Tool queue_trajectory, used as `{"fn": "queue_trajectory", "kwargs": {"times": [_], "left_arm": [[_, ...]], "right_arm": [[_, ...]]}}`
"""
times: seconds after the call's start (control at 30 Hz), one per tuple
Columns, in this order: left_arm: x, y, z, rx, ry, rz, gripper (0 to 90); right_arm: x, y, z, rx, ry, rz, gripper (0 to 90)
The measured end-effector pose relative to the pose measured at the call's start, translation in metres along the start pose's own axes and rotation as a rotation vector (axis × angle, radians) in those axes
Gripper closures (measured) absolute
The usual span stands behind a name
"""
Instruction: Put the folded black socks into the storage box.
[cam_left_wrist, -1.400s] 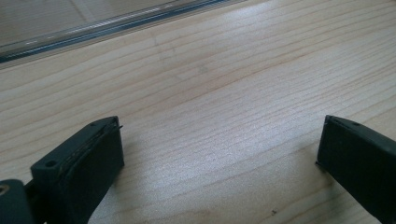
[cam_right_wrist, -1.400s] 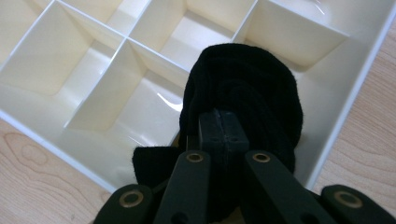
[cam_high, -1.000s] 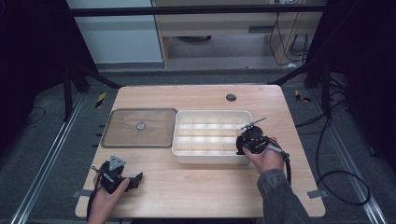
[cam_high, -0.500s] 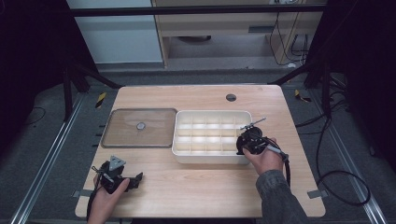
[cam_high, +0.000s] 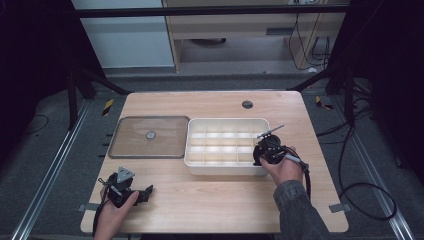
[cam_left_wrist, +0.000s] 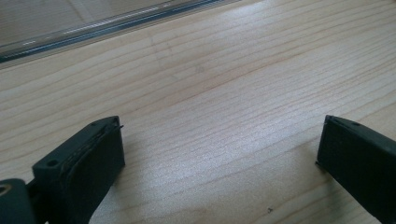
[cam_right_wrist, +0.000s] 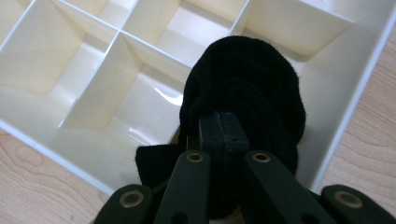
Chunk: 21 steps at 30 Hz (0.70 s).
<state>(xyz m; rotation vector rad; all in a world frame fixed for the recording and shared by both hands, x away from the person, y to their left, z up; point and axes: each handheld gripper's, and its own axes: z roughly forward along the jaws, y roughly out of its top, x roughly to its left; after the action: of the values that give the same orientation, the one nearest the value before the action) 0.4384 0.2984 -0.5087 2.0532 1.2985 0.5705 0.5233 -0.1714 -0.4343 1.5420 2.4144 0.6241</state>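
The right claw (cam_right_wrist: 218, 133) was clamped on a rolled black sock (cam_right_wrist: 243, 93) above the divided tray's (cam_right_wrist: 343, 116) near-right compartment; next move, judged: lower and release. The left claw (cam_left_wrist: 219, 154) rested apart on the bench (cam_left_wrist: 224, 84)

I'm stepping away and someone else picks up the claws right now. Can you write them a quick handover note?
Right claw: shut on the black sock, held over the near right corner of the white divided box.
Left claw: open, holding nothing, low over the bare wooden table near its front left corner.
The clear lid lies flat on the table, left of the box.
Done: sock gripped and brought to the box.
Left: probably lower the sock into a compartment and release it; the lid likely goes on afterwards.
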Motion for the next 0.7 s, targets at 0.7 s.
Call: {"fn": "queue_trajectory", "kwargs": {"times": [0.7], "left_arm": [[-0.0003,0.0003,0.0001,0.001,-0.003,0.006,0.0]], "right_arm": [[0.0017,0.0041,0.0078,0.056,-0.024,-0.004,90.0]]}}
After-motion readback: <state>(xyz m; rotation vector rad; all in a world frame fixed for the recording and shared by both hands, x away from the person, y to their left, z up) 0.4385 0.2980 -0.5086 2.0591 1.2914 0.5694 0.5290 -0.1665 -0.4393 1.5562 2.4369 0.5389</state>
